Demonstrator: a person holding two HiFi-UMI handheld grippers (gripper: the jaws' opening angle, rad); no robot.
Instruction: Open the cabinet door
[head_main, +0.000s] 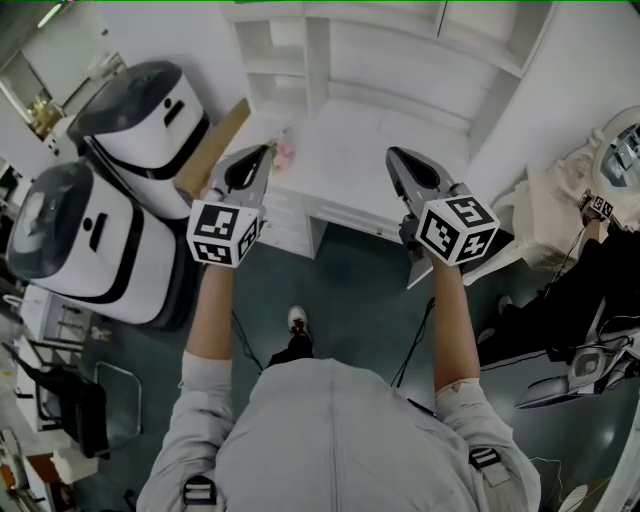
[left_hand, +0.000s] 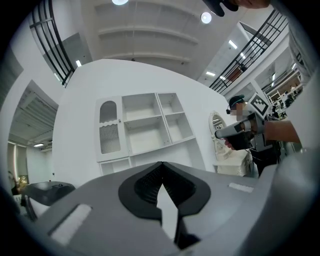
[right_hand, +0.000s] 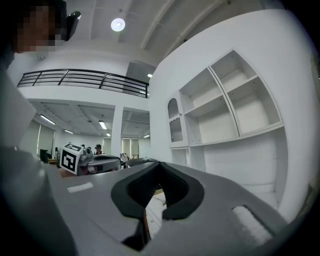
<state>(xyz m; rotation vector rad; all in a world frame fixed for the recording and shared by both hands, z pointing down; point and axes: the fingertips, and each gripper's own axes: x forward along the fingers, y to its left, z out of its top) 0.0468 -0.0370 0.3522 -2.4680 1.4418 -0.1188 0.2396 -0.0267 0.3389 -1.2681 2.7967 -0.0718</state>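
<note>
White painted board, by the look of it: the cabinet door (left_hand: 109, 127) is a narrow arched panel, ribbed in its lower part. It is shut and sits at the upper left end of the shelf unit (left_hand: 145, 135) against the wall. I'd judge it light and stiff, swinging freely once started. The place to take it is what looks like a small knob (left_hand: 119, 121) on its right edge, tiny enough to slip from the pads. The left gripper (head_main: 266, 152) and right gripper (head_main: 392, 156) are both pressed together, holding nothing. They point level at the unit above the desk top (head_main: 350, 140). The door lies ahead, up and to the left of both, well apart.
</note>
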